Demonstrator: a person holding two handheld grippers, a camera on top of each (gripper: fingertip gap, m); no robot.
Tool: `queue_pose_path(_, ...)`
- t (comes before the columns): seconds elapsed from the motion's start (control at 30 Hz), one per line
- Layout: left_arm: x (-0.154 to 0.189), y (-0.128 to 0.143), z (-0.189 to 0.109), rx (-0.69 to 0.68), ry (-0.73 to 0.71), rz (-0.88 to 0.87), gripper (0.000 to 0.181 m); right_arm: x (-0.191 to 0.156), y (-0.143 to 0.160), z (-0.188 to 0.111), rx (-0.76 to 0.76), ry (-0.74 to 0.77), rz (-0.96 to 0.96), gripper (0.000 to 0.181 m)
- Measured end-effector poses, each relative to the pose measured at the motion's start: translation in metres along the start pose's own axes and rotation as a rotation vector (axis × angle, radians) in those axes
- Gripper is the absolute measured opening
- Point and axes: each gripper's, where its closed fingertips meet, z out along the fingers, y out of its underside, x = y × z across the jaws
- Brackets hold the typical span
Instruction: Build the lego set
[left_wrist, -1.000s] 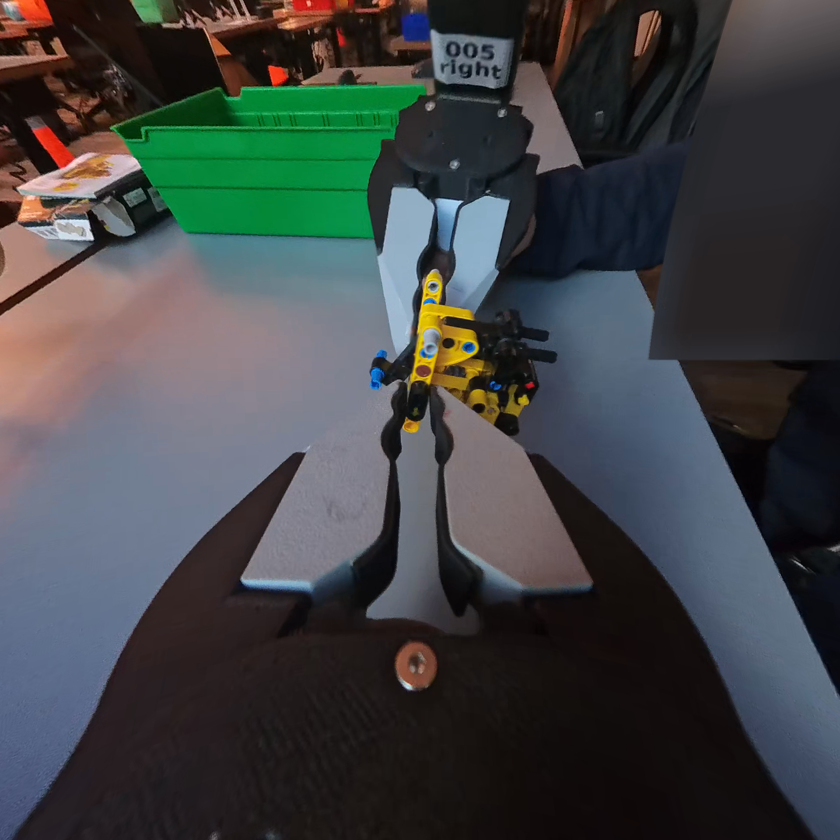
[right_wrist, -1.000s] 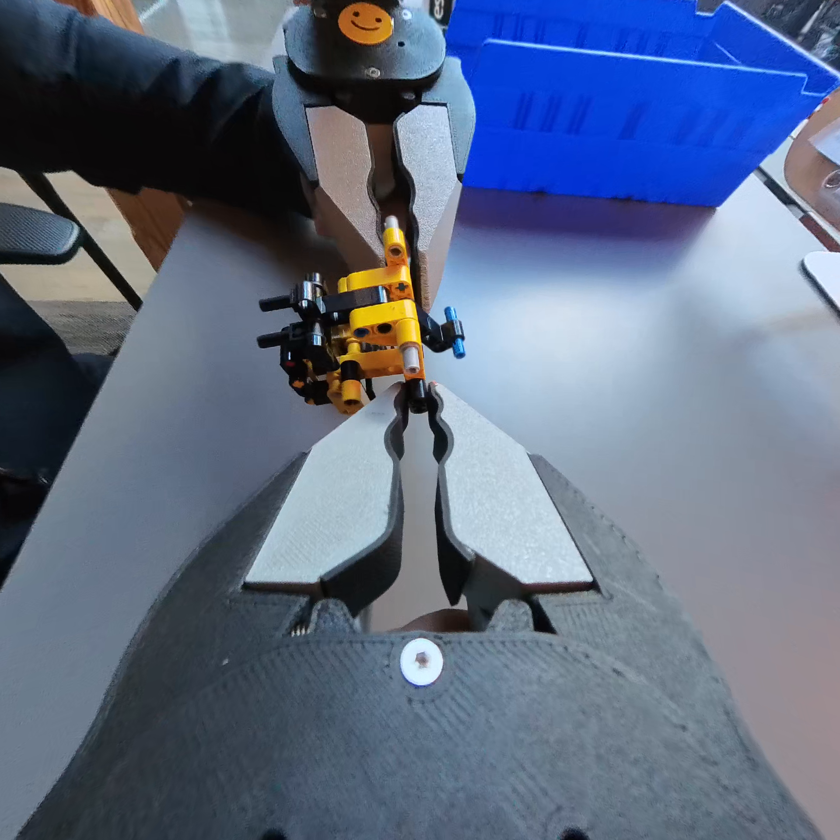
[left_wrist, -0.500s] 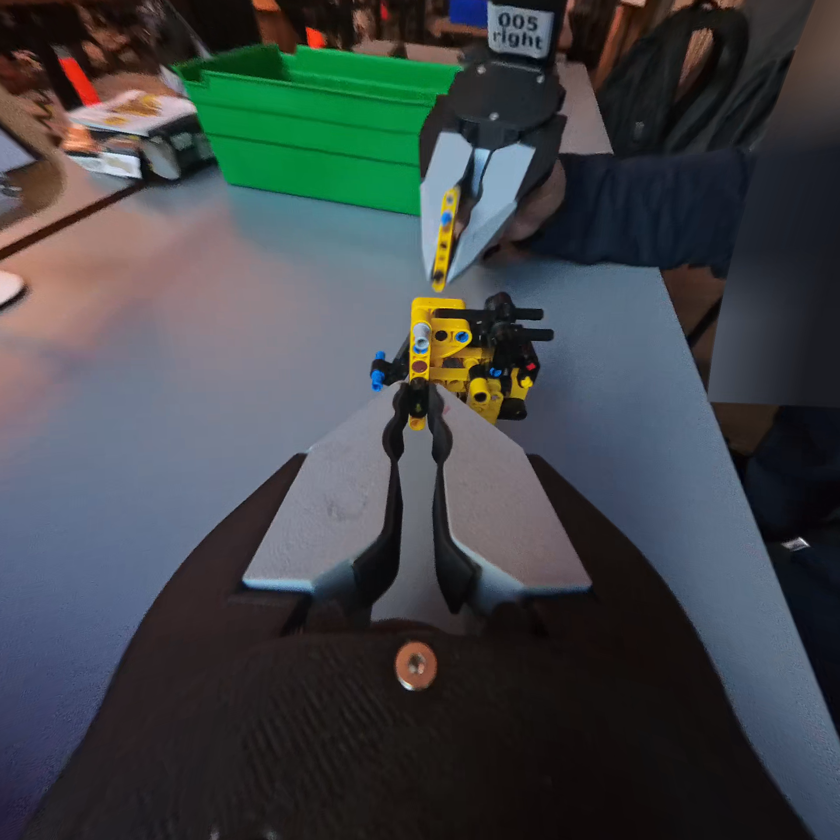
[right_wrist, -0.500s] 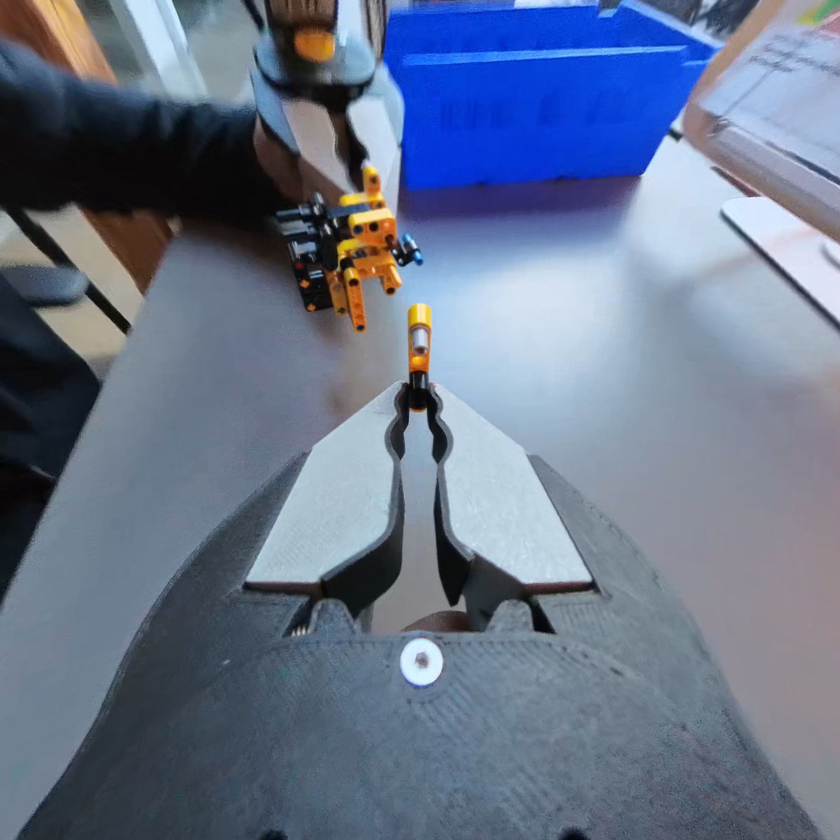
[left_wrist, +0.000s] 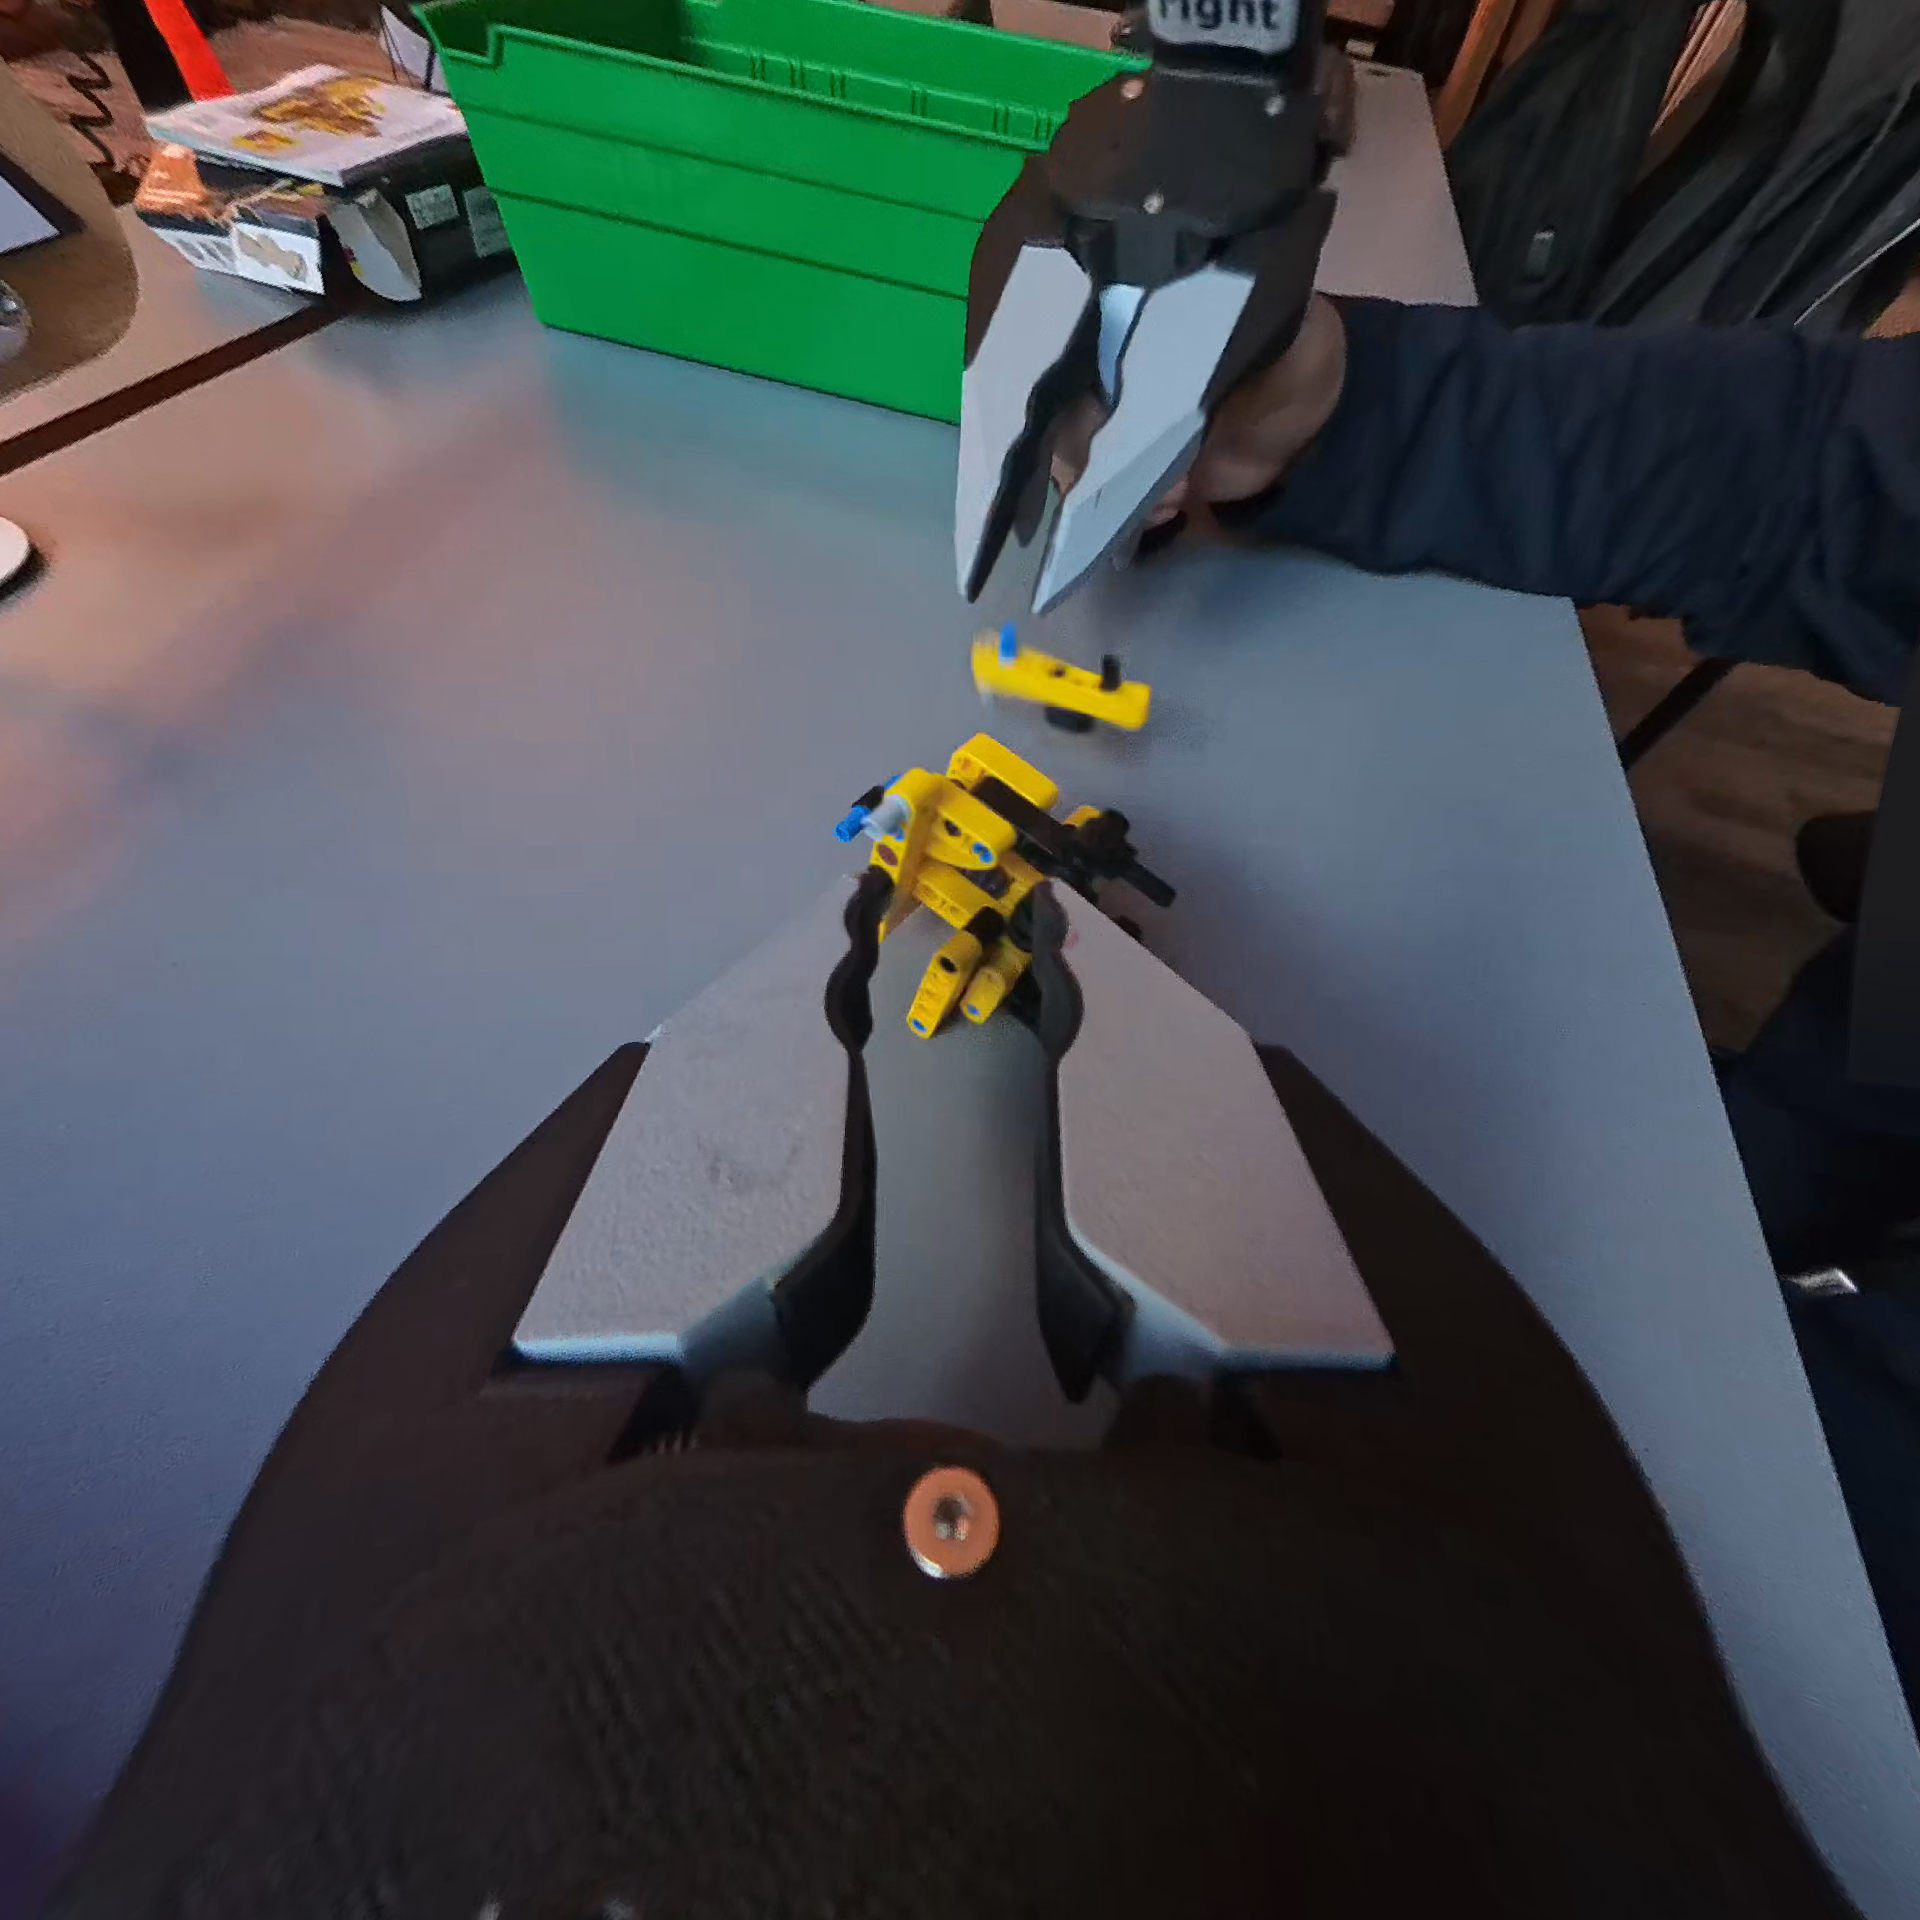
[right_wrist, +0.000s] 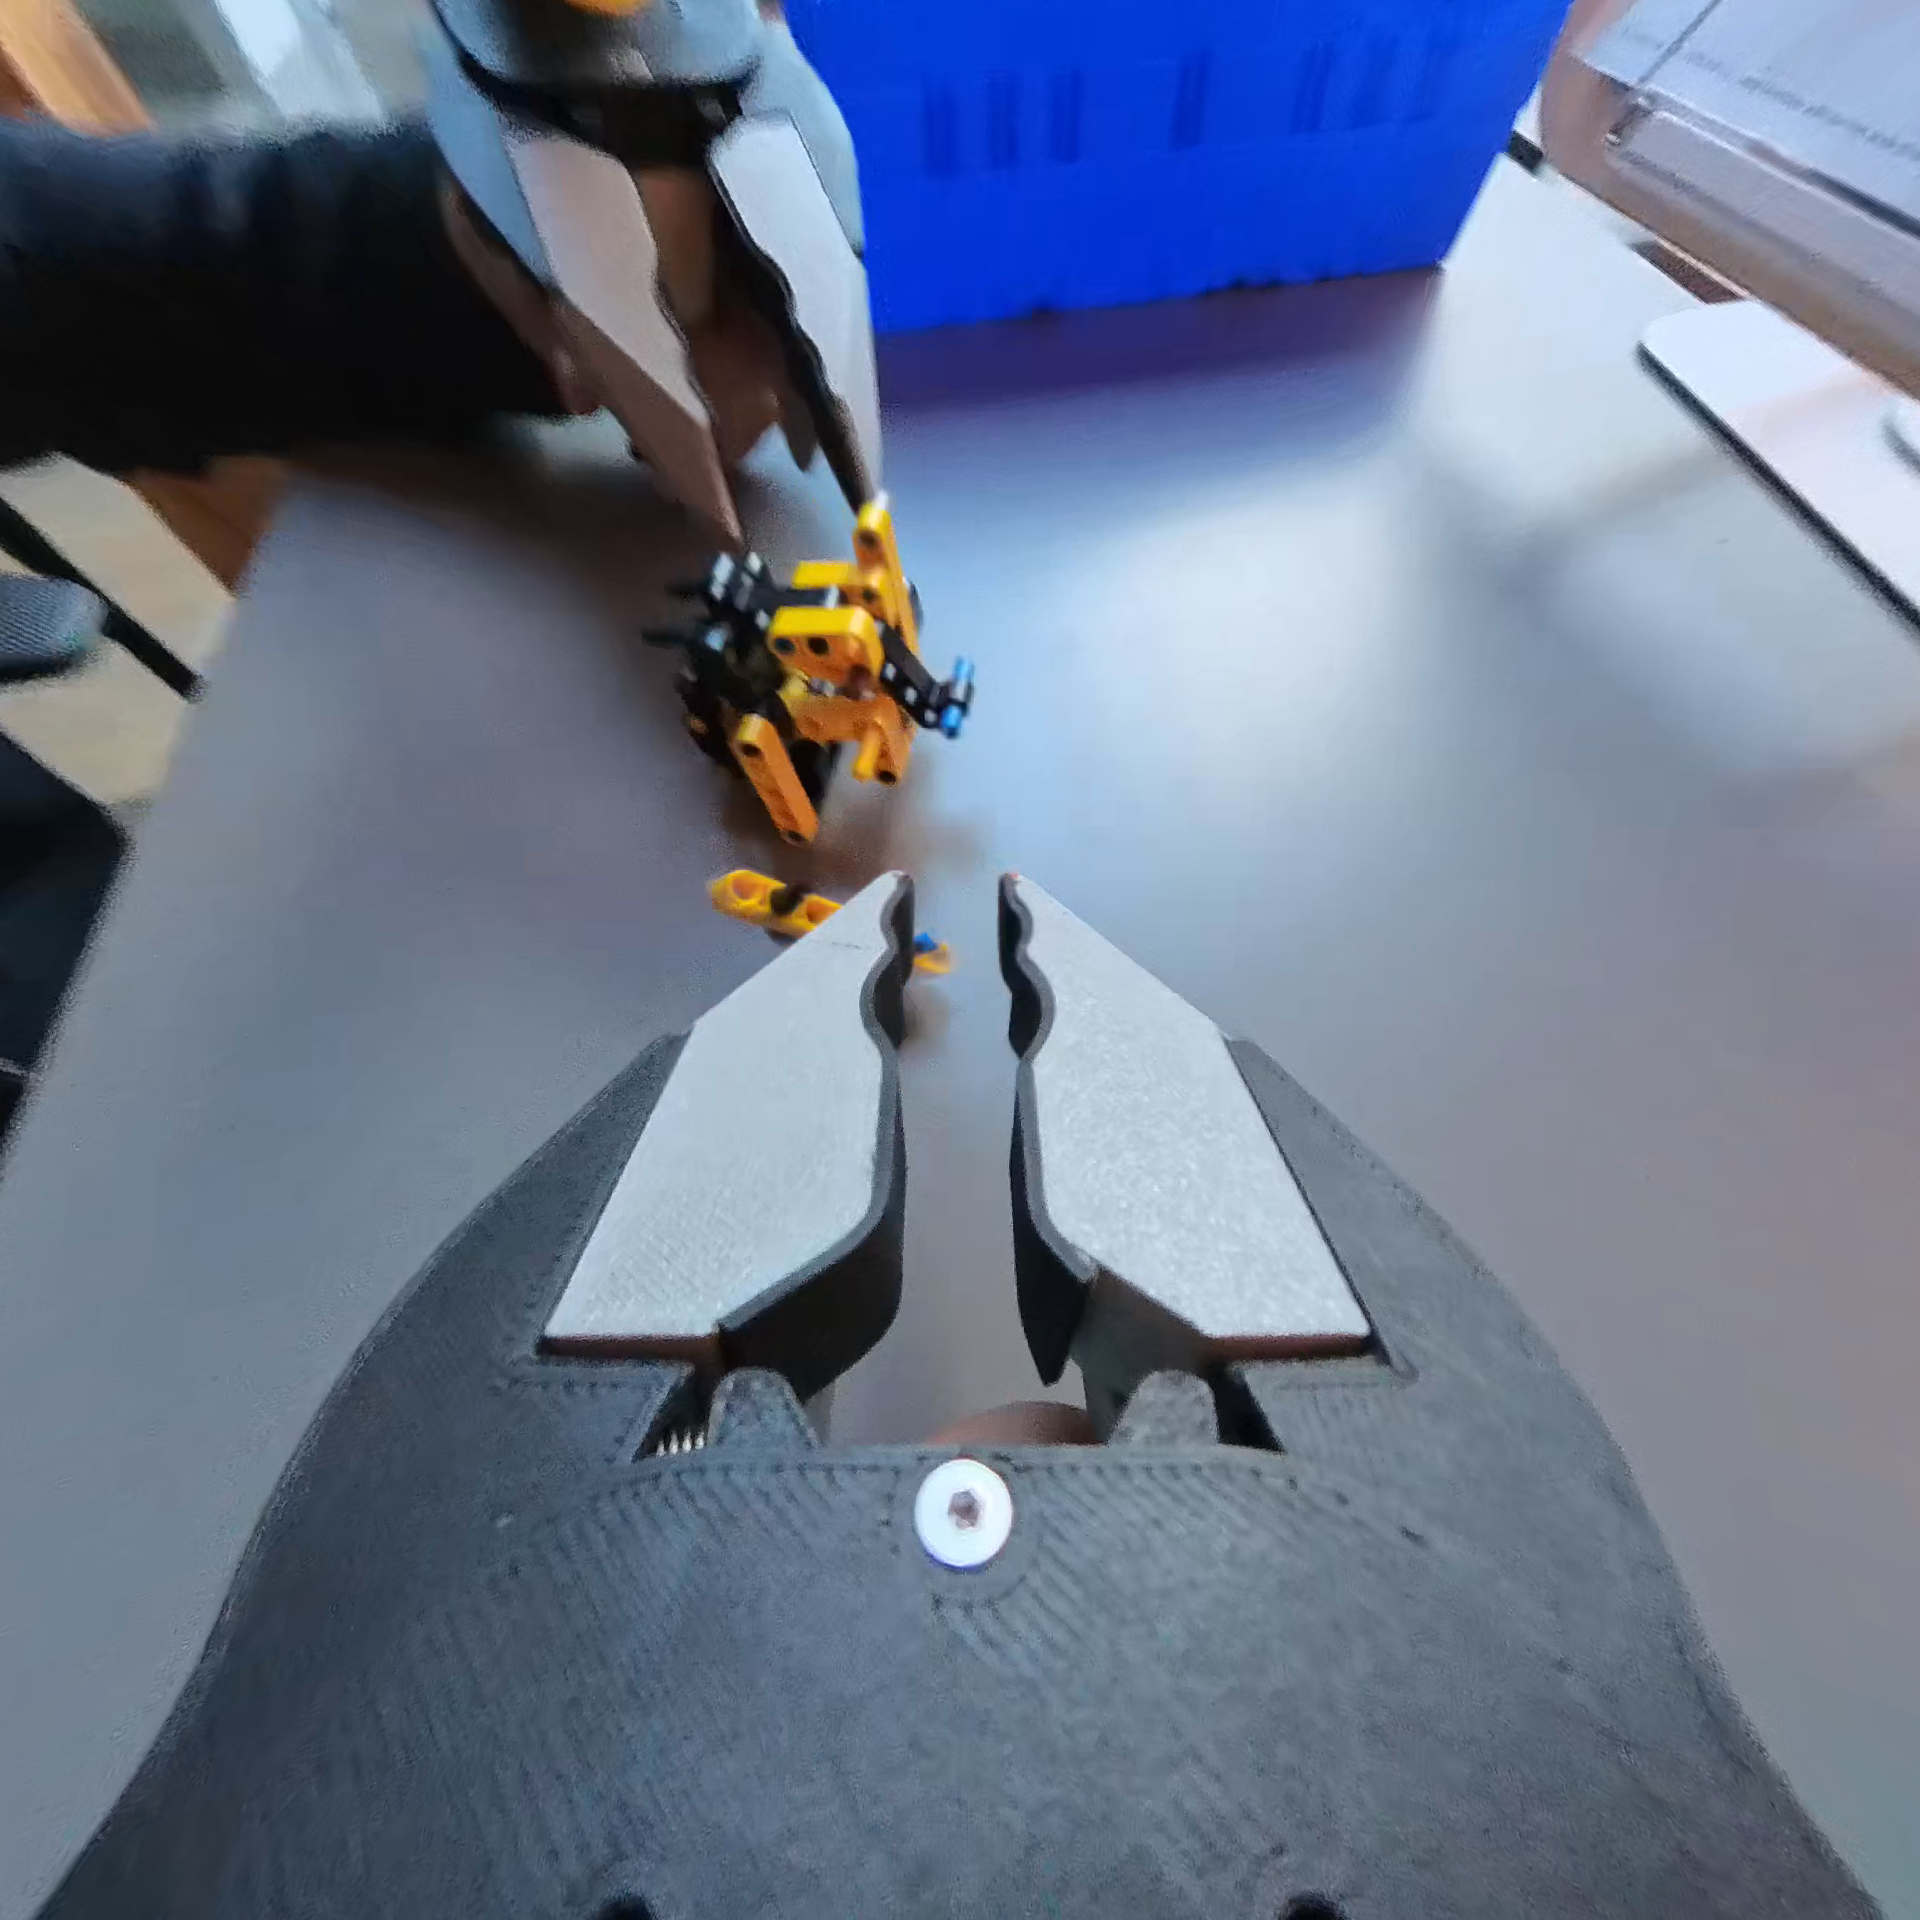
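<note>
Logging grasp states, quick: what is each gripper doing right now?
Left gripper: open around the yellow lego assembly.
Right gripper: open, empty; yellow beam on the table.

Your right gripper (right_wrist: 951, 914) now gapes, yellow beam (left_wrist: 1060, 691) dropped on table; left gripper (left_wrist: 951, 935) opened too, assy (left_wrist: 977, 862) tilted.

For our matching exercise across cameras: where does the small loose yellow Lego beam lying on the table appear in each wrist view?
Left wrist view: small loose yellow Lego beam, above centre, beyond the yellow-and-black Lego assembly.
Right wrist view: the beam is left of centre, partly behind this gripper's left finger.
Shared landmark: the assembly.
</note>
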Motion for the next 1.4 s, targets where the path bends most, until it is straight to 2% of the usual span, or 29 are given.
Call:
queue_pose_path(0.1, -0.002, 0.001, -0.003, 0.002, -0.002, -0.016, 0.025, 0.011, 0.017, 0.003, -0.129, 0.124, -0.103, 0.014)
queue_pose_path(0.23, -0.003, 0.002, -0.005, 0.001, -0.006, -0.018, 0.025, 0.019, 0.028, 0.004, -0.204, 0.183, -0.084, 0.021)
queue_pose_path(0.33, -0.004, 0.003, -0.005, -0.007, -0.021, 0.000, 0.025, 0.008, 0.025, 0.003, -0.196, 0.136, -0.101, 0.021)
queue_pose_path(0.4, -0.006, 0.003, -0.005, -0.014, -0.043, 0.023, 0.025, -0.007, 0.026, 0.002, -0.208, 0.052, -0.080, 0.020)
queue_pose_path(0.5, -0.002, 0.001, -0.004, -0.011, -0.041, 0.034, 0.024, -0.031, 0.025, 0.005, -0.218, -0.054, -0.029, 0.038)
queue_pose_path(0.57, 0.002, -0.001, -0.004, -0.004, -0.033, 0.045, 0.024, -0.046, 0.030, 0.013, -0.260, -0.095, -0.035, 0.042)
queue_pose_path(0.63, 0.005, -0.004, -0.003, 0.000, -0.036, 0.063, 0.023, -0.049, 0.043, 0.022, -0.340, -0.071, -0.082, 0.044)
queue_pose_path(0.73, 0.010, -0.006, -0.002, 0.004, -0.041, 0.091, 0.022, -0.053, 0.041, 0.033, -0.338, -0.052, -0.108, 0.031)
queue_pose_path(0.87, 0.025, 0.000, 0.003, -0.027, 0.029, 0.076, 0.020, -0.056, 0.036, 0.040, -0.317, -0.028, -0.192, 0.030)
queue_pose_path(0.97, 0.041, 0.007, 0.007, -0.060, 0.107, 0.044, 0.012, -0.063, 0.024, 0.038, -0.268, -0.023, -0.248, 0.030)
queue_pose_path(1.07, 0.050, 0.008, 0.011, -0.063, 0.164, -0.036, 0.014, -0.074, -0.004, 0.031, -0.125, 0.008, -0.356, 0.030)
queue_pose_path(1.17, 0.057, -0.001, 0.010, -0.016, 0.250, -0.175, 0.021, -0.073, -0.037, 0.026, 0.026, 0.182, -0.506, 0.030)
queue_pose_path(1.33, 0.051, -0.022, 0.008, 0.127, 0.278, -0.331, 0.028, -0.076, -0.053, 0.041, 0.026, 0.382, -0.663, 0.031)
queue_pose_path(1.4, 0.051, -0.024, 0.009, 0.149, 0.284, -0.339, 0.019, -0.076, -0.055, 0.047, 0.007, 0.431, -0.713, 0.030)
